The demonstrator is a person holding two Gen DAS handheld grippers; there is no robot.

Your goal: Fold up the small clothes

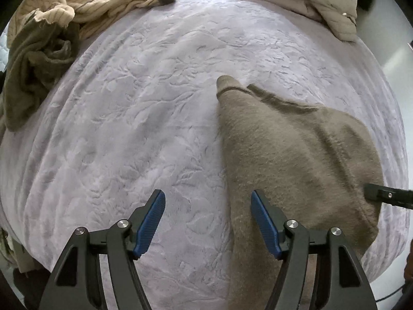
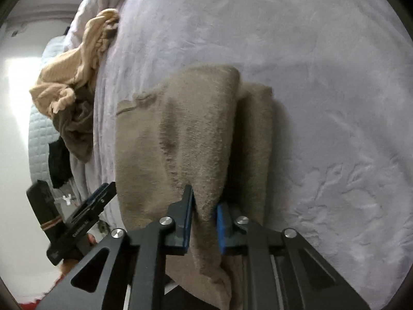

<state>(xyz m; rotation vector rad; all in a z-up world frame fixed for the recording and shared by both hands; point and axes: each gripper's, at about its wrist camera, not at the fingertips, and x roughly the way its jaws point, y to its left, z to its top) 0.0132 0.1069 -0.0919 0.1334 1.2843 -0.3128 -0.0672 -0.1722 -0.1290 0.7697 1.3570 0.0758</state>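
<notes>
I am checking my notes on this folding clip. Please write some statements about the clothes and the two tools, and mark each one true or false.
1. The right tool pinches the brown garment. True.
2. The left tool is shut on the brown garment. False: it is open, and one finger is over the cloth.
3. The brown garment lies on a lilac embossed blanket. True.
4. The beige striped garment lies under the brown one. False: it is piled apart at the blanket's edge.

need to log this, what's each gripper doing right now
left gripper: open, holding nothing.
right gripper: closed on a fold of the brown garment.
</notes>
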